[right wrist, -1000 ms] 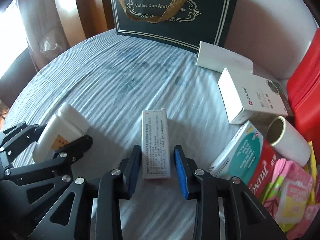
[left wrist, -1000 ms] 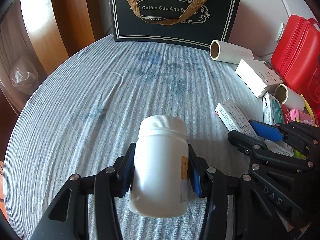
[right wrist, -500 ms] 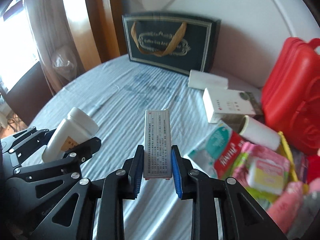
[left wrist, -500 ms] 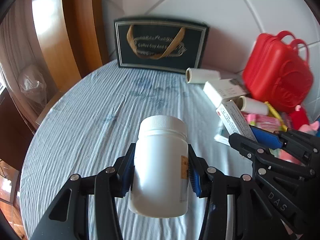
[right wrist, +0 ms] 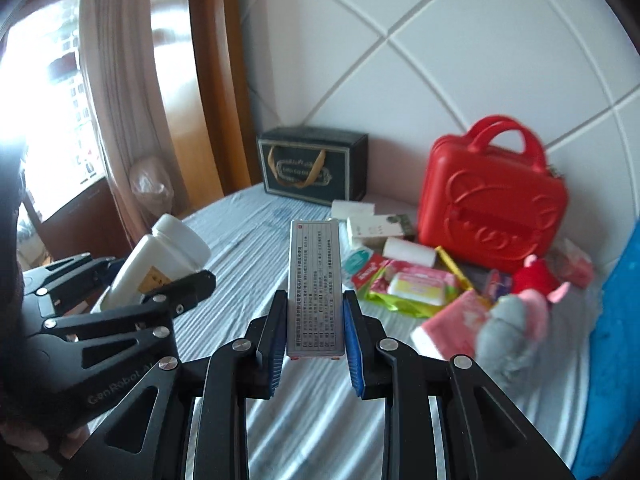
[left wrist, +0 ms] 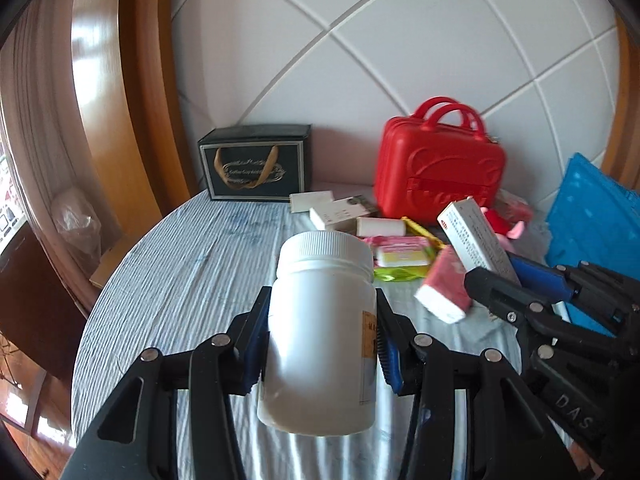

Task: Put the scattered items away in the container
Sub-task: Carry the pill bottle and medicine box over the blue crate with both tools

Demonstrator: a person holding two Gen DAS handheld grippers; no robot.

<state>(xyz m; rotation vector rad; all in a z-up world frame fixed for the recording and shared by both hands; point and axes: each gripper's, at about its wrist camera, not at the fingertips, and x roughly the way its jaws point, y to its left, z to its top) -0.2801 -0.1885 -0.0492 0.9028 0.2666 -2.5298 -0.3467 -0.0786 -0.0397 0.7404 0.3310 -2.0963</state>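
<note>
Both grippers are now lifted high above the bed (left wrist: 192, 264). The left gripper (left wrist: 322, 344) has its jaws clamped on the white bottle (left wrist: 320, 340). The right gripper (right wrist: 314, 338) squeezes the long box (right wrist: 315, 288). Next they can go to the red case (right wrist: 492, 212).

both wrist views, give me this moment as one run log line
left tool: shut on white bottle | right tool: shut on medicine box | both lifted above bed | red case: closed
</note>
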